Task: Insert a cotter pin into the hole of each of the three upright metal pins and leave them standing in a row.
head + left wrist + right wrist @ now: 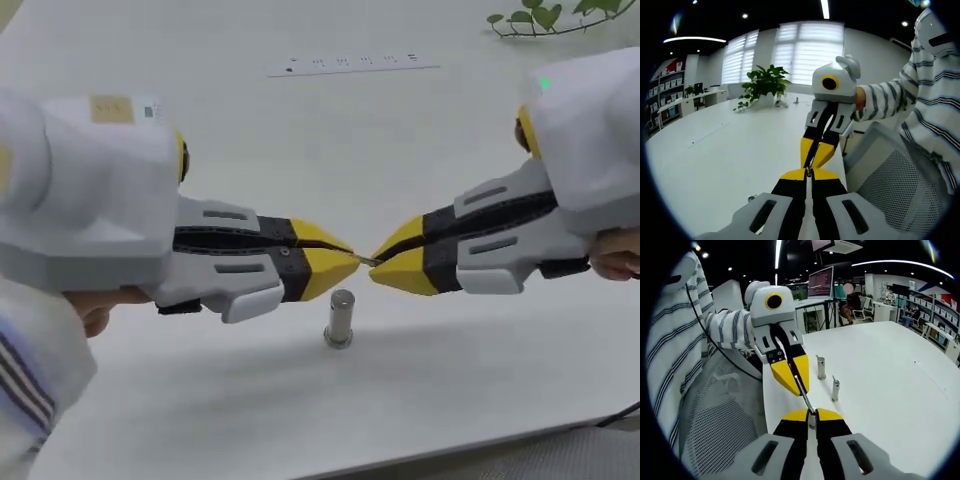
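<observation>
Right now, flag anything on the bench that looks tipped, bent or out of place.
Nothing stands out. The metal pins in view stand upright, and the left gripper and right gripper pinch one straight cotter pin between them.

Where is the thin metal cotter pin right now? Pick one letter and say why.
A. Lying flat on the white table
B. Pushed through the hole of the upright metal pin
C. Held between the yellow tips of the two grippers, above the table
C: the thin metal cotter pin bridges the left gripper and right gripper, tip to tip, above the short upright silver metal pin on the white table.
</observation>
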Demonstrator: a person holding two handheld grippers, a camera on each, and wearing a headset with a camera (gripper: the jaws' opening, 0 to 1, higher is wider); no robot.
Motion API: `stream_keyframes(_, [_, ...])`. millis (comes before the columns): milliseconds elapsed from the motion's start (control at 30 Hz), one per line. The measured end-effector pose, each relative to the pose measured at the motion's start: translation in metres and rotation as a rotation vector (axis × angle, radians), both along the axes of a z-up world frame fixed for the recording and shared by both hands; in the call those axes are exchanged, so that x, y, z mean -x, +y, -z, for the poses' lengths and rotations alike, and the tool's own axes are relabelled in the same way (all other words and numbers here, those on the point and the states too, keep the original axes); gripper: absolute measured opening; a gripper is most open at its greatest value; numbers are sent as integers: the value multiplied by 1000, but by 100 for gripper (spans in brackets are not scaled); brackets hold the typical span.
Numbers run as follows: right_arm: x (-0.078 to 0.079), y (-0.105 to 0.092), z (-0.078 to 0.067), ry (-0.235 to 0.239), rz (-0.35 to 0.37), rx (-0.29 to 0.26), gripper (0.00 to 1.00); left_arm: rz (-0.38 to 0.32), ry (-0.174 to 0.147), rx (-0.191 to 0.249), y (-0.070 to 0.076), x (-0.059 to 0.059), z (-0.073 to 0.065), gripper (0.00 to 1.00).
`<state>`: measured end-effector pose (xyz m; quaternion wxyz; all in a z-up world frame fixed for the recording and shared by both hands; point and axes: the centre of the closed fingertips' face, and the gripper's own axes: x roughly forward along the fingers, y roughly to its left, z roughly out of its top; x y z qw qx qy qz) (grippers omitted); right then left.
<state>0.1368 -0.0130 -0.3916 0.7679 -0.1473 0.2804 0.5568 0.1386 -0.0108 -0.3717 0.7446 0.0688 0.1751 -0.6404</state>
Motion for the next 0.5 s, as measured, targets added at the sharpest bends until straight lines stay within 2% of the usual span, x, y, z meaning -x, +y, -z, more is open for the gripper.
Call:
stream_keyframes(200, [7,0,1,-15,-37,30,0,38,-42,-56,2,6,10,0])
stream_keyframes(300, [9,-2,2,-33,-74,56,0,50,-45,-66,3,8,13,0])
stream_keyframes(500, [6,-4,3,-65,-82,80,0,33,-49,-84,3,5,16,0])
